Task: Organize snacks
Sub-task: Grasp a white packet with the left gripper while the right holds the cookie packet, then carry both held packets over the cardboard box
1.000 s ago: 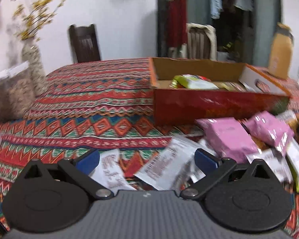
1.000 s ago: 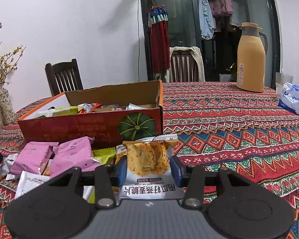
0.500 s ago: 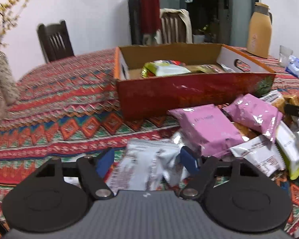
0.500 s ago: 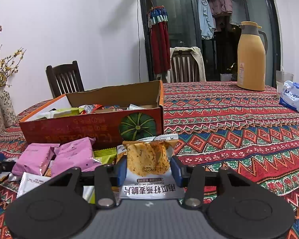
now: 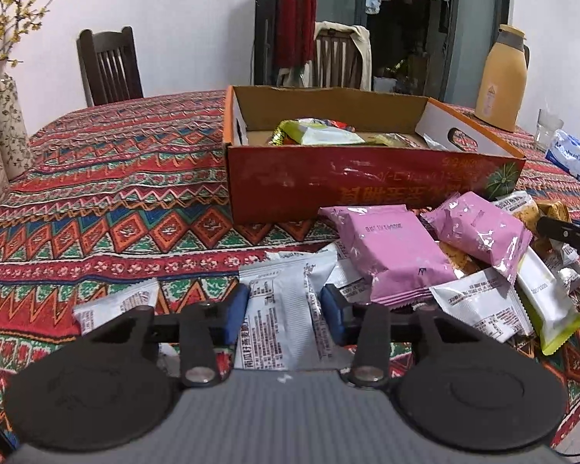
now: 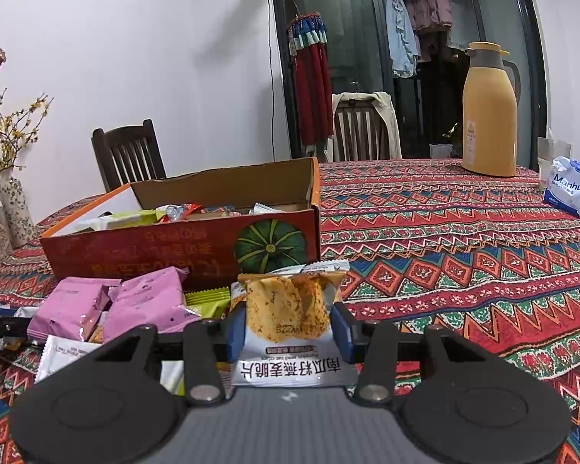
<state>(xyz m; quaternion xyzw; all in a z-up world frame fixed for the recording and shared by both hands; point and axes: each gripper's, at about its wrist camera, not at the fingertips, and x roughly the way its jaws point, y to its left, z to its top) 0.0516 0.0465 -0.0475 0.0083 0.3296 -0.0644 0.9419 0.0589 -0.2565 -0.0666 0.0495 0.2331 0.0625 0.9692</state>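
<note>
My left gripper (image 5: 285, 307) is closing on a white snack packet (image 5: 280, 332) at the near edge of the snack pile, and its blue pads touch both sides of the packet. Behind it lie two pink packets (image 5: 386, 247) and more white and green ones. The red cardboard box (image 5: 348, 189) with several snacks inside stands beyond the pile. My right gripper (image 6: 288, 328) is shut on an oat-crisp packet (image 6: 286, 305), held just in front of the box (image 6: 166, 243) near its pumpkin-printed corner. One of its fingers (image 5: 568, 234) shows at the right edge of the left wrist view.
A yellow thermos (image 6: 489, 116), a glass (image 6: 553, 154) and a tissue pack (image 6: 572, 189) stand at the far right of the patterned tablecloth (image 6: 464, 251). A flowered vase (image 5: 5, 116) is at the left. Two chairs (image 5: 108, 65) stand behind the table.
The left gripper swung right toward the snack pile and its jaws narrowed from wide open onto the white packet. The right gripper kept still with its packet.
</note>
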